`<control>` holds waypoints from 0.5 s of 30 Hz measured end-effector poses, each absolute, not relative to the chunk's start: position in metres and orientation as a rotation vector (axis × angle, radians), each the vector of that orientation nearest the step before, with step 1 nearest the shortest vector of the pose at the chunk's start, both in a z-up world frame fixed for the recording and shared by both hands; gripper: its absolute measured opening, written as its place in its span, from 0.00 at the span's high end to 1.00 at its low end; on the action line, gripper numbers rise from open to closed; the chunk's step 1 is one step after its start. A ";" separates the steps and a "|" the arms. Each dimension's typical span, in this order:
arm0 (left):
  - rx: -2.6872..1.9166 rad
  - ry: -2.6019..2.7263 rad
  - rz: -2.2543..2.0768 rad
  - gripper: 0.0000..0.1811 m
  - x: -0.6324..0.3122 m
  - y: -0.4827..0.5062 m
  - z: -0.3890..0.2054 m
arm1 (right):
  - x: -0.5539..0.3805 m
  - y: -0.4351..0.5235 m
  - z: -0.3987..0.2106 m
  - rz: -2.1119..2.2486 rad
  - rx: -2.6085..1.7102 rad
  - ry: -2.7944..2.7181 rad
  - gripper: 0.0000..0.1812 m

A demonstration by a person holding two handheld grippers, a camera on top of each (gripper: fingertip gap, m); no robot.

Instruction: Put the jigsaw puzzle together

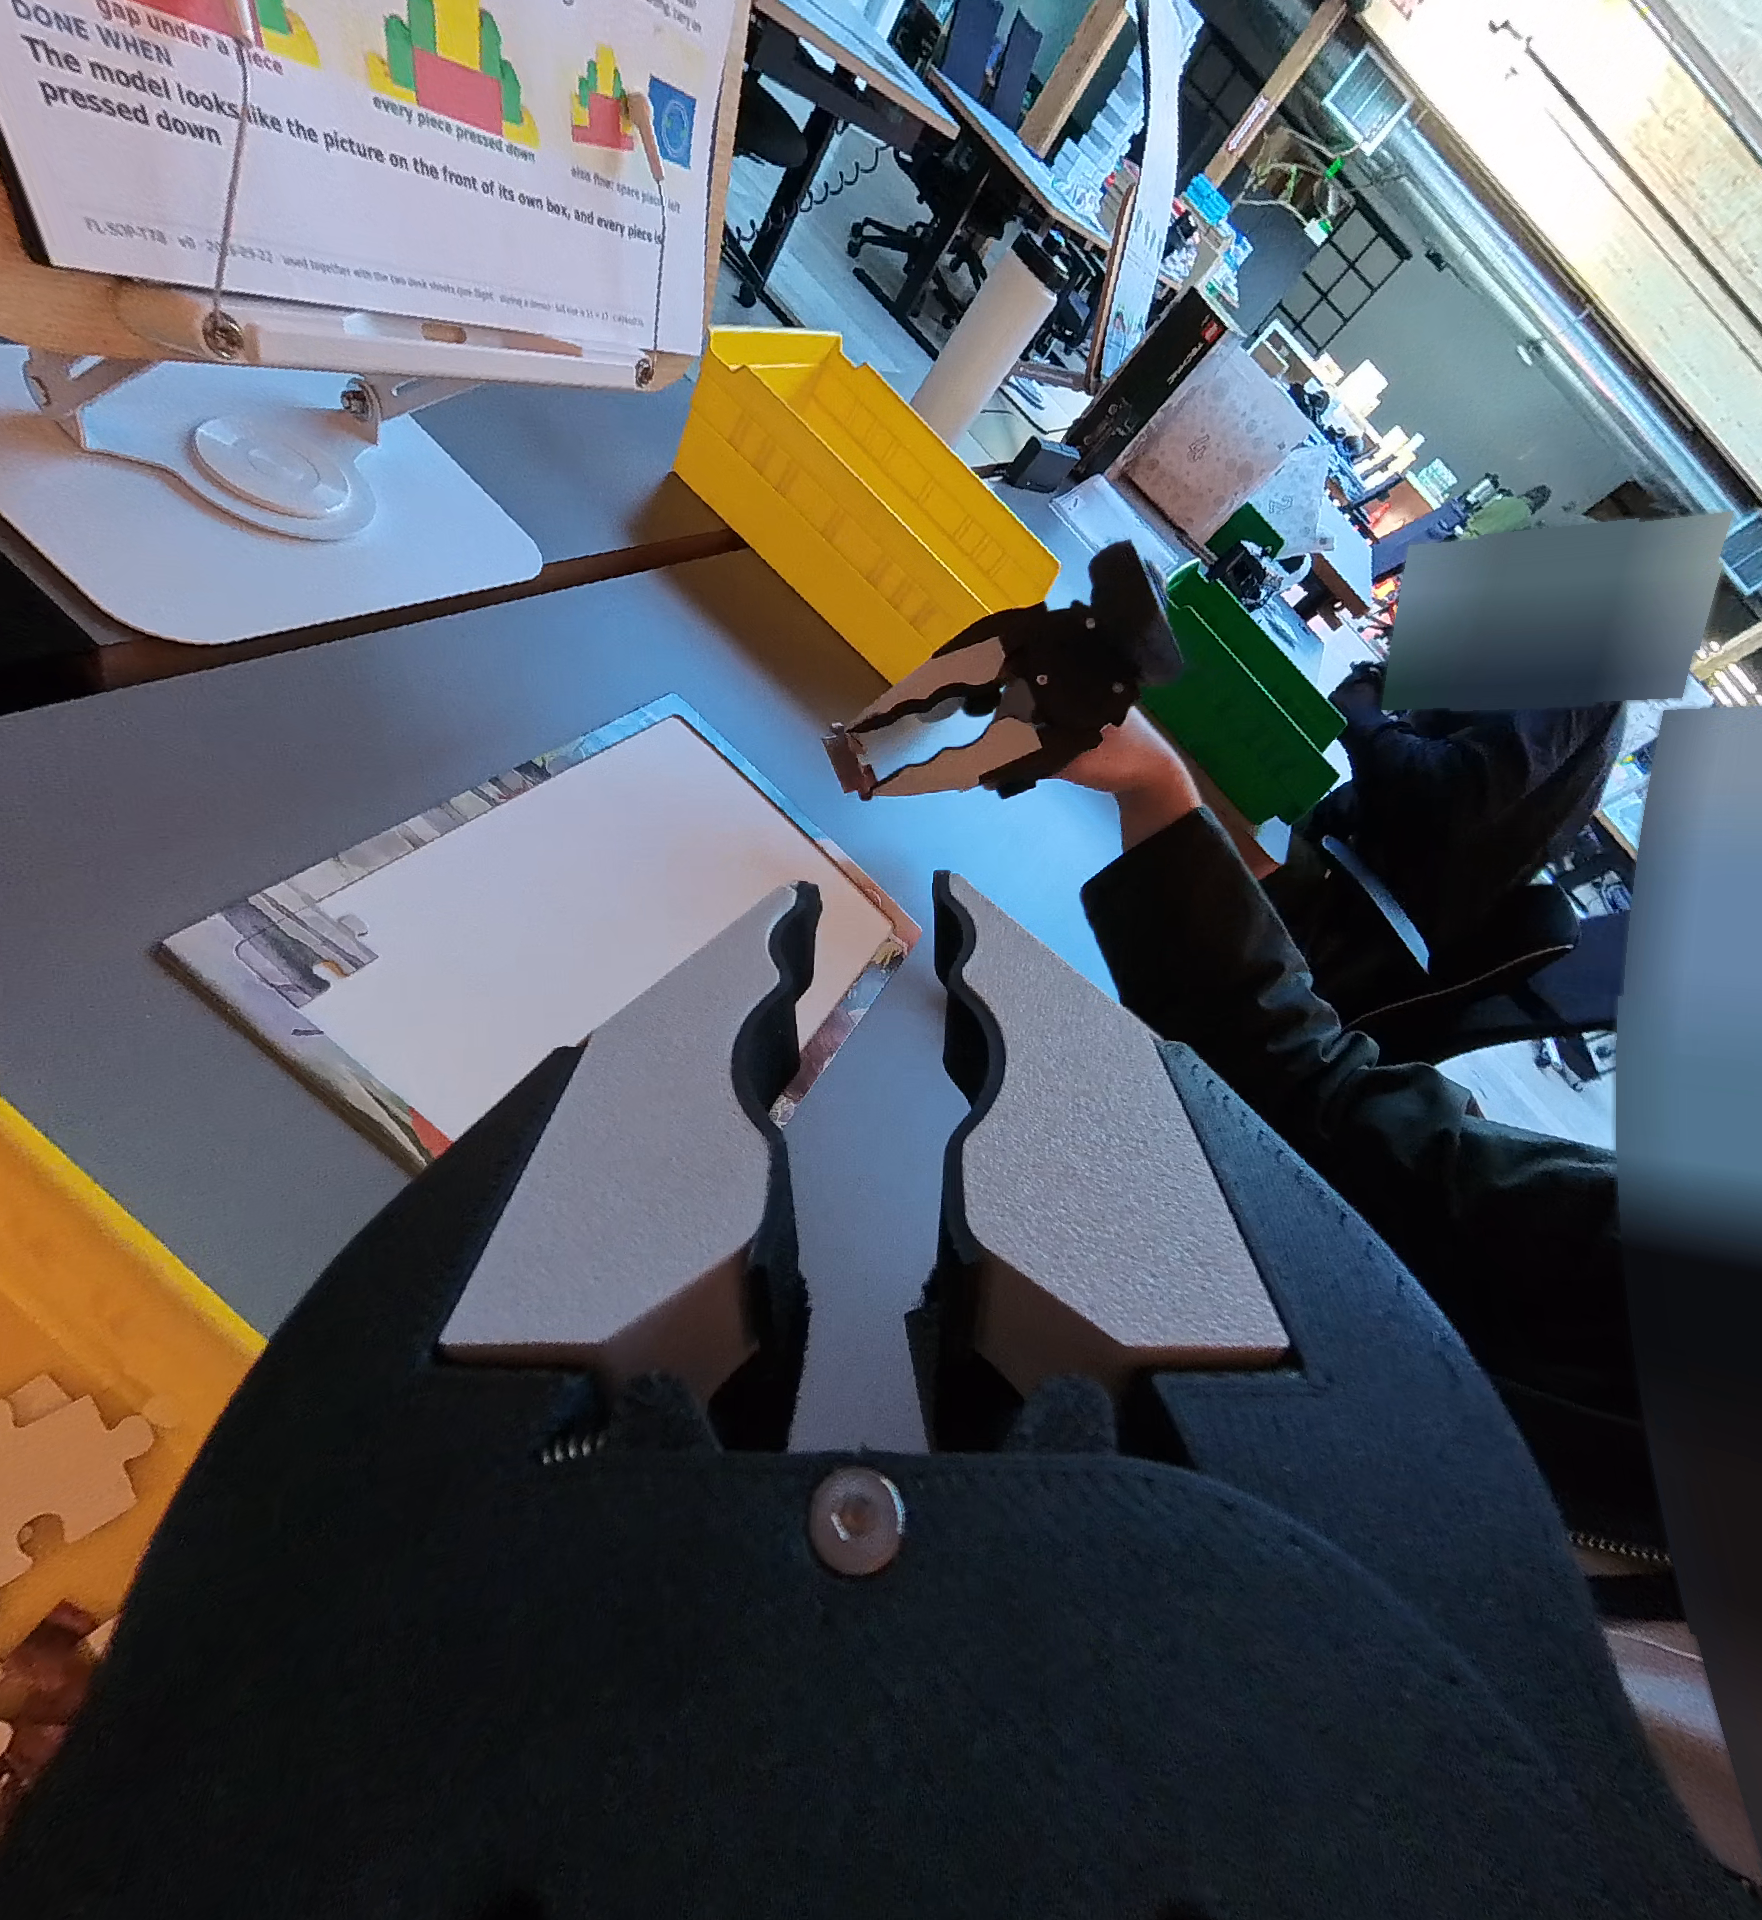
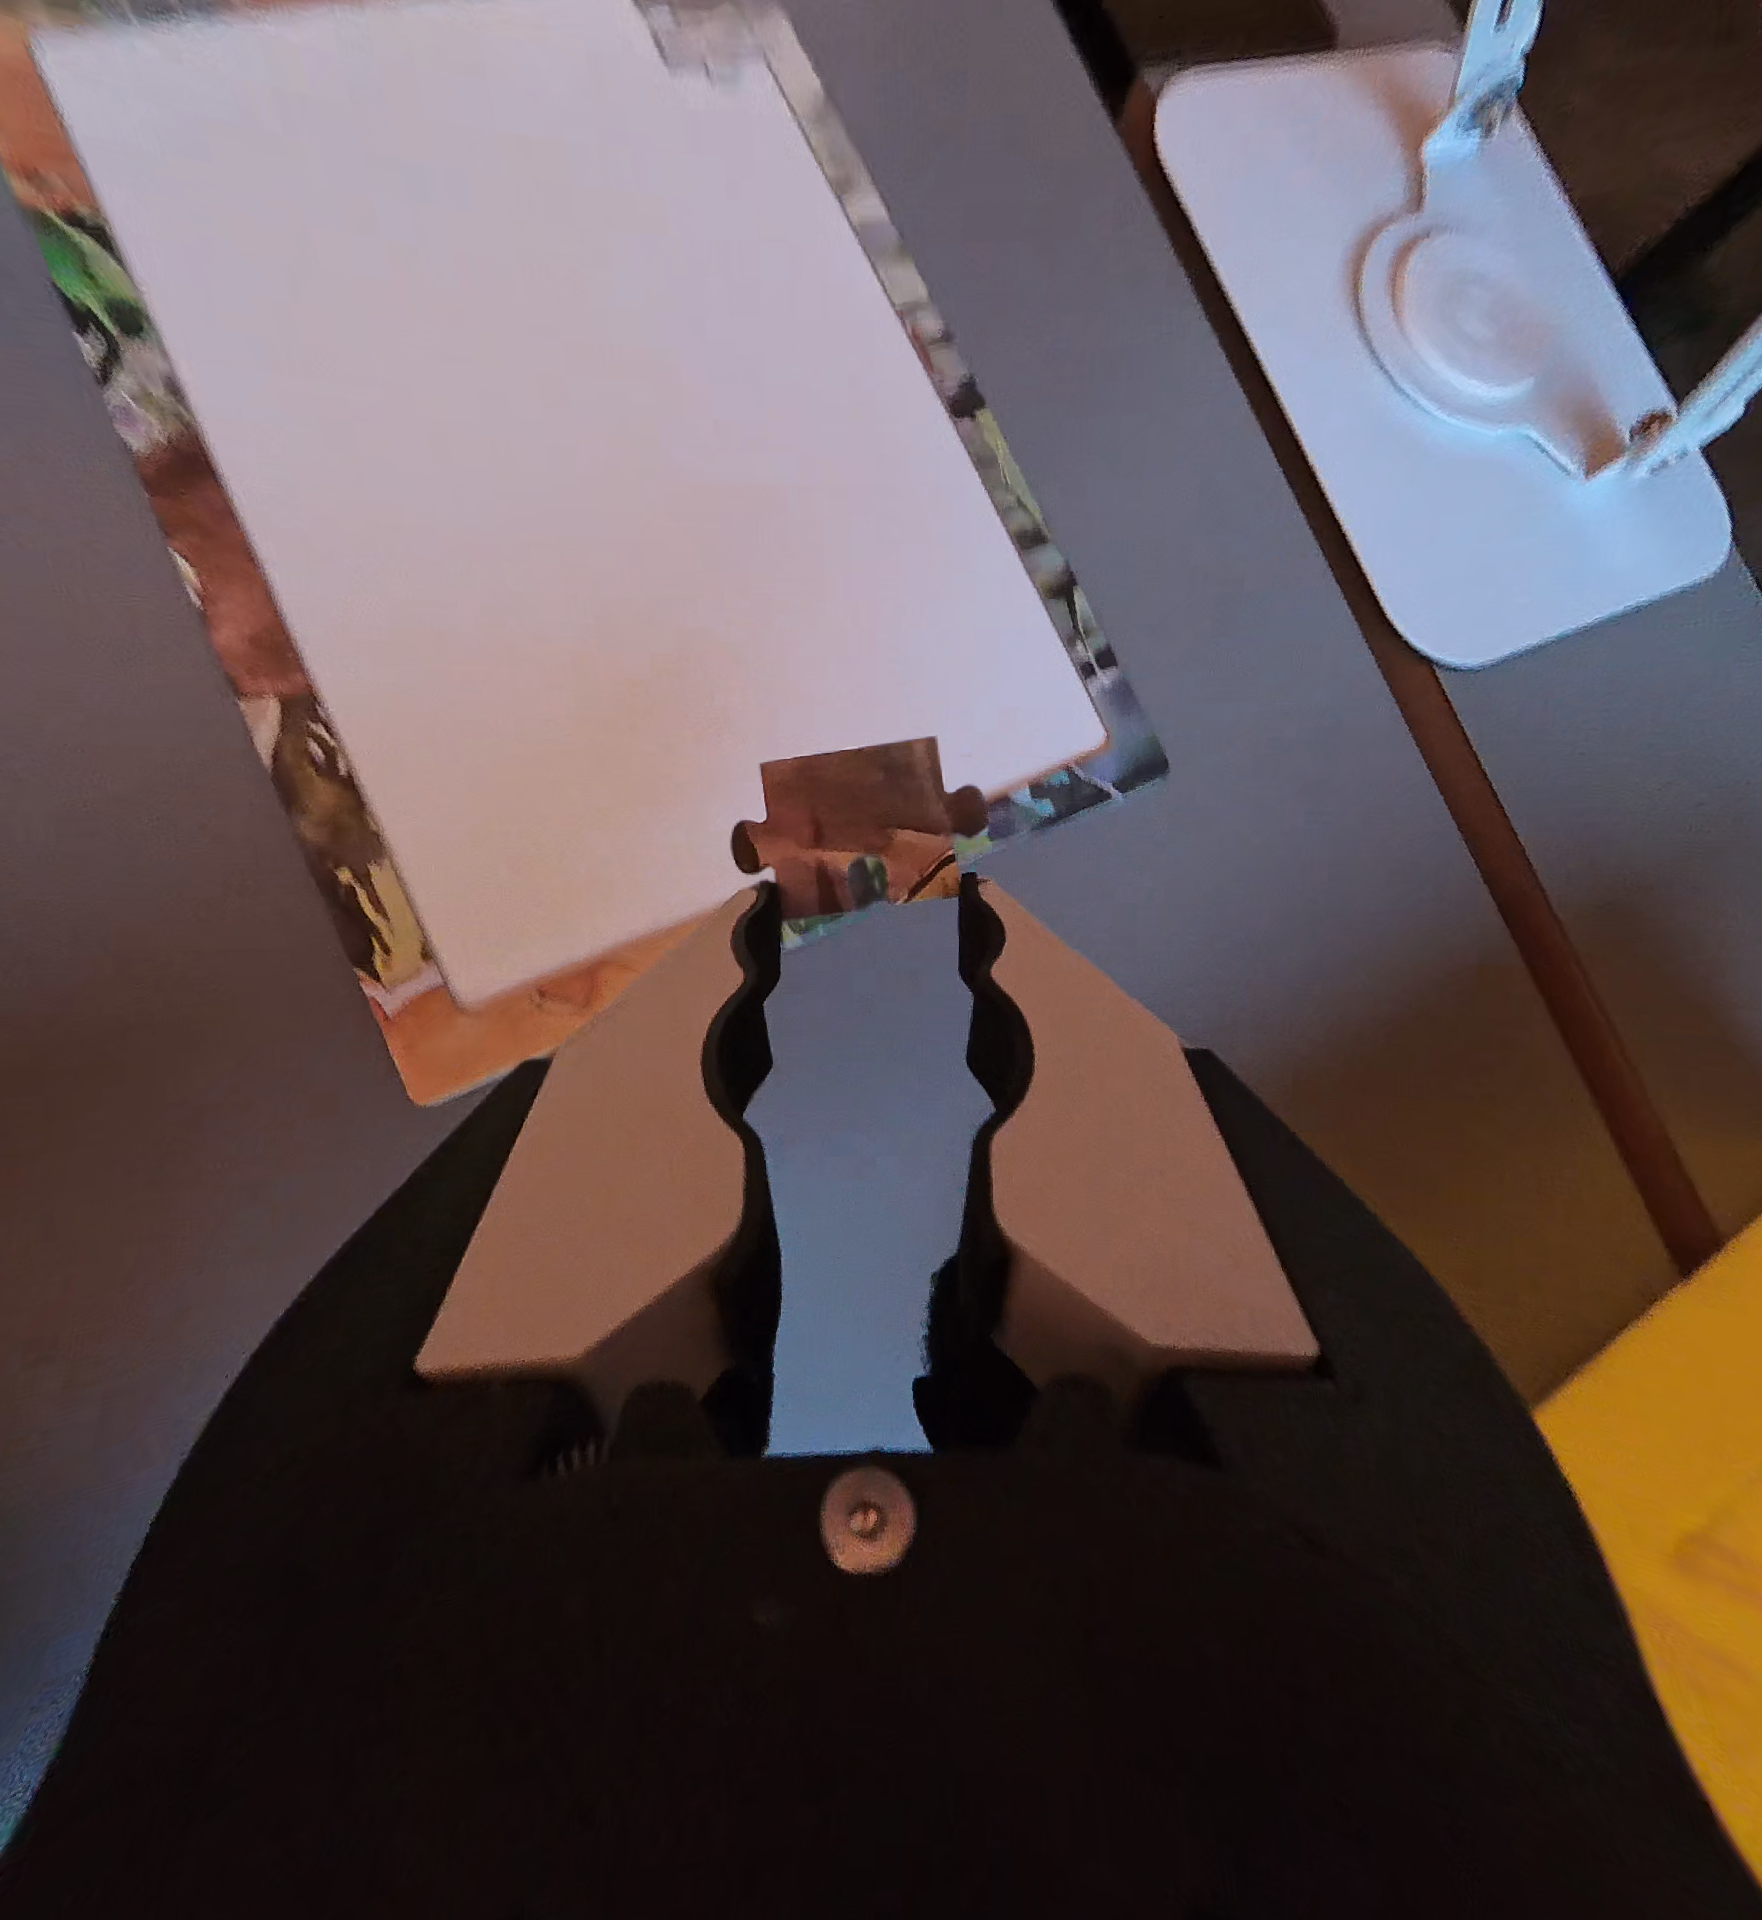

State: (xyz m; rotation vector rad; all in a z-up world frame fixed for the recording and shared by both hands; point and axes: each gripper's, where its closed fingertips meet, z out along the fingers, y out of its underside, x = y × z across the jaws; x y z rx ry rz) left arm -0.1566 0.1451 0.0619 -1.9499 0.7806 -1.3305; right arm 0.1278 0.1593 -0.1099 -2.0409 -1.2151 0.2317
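The puzzle board (image 1: 586, 894) lies flat on the grey table, a white tray with a printed picture border. One piece (image 1: 311, 935) sits in its far-left corner. My left gripper (image 1: 875, 894) is open and empty, hovering over the board's near right edge. My right gripper (image 2: 866, 888) is shut on a brown and green puzzle piece (image 2: 856, 821), held by its edges above the board's near corner (image 2: 1064, 748). The right gripper also shows in the left wrist view (image 1: 851, 764), raised above the table to the right of the board.
A yellow bin (image 1: 15, 1226) with several loose pieces (image 1: 15, 1455) is at the lower left. Another yellow bin (image 1: 856, 499) and a green bin (image 1: 1241, 707) stand at the back. A stand with an instruction sheet (image 1: 337, 156) has a white base (image 2: 1459, 364). A person's sleeve (image 1: 1272, 1039) is at the right. The tips of one gripper are about 35 centimeters away from the tips of the other.
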 end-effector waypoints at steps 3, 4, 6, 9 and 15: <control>-1.948 0.769 -1.328 0.89 -0.163 0.146 0.064 | 0.107 0.164 -0.098 0.214 -1.947 -1.251 0.81; -1.946 0.761 -1.326 0.89 -0.166 0.147 0.065 | 0.097 0.166 -0.089 0.199 -1.901 -1.262 0.81; -1.934 0.737 -1.325 0.88 -0.173 0.150 0.069 | 0.068 0.164 -0.070 0.238 -1.794 -1.278 0.81; -1.908 0.700 -1.340 0.87 -0.181 0.152 0.075 | 0.028 0.155 -0.042 0.274 -1.626 -1.311 0.81; -1.748 0.778 -1.667 0.83 -0.147 0.119 0.101 | -0.050 0.121 0.052 0.374 -1.264 -1.146 0.81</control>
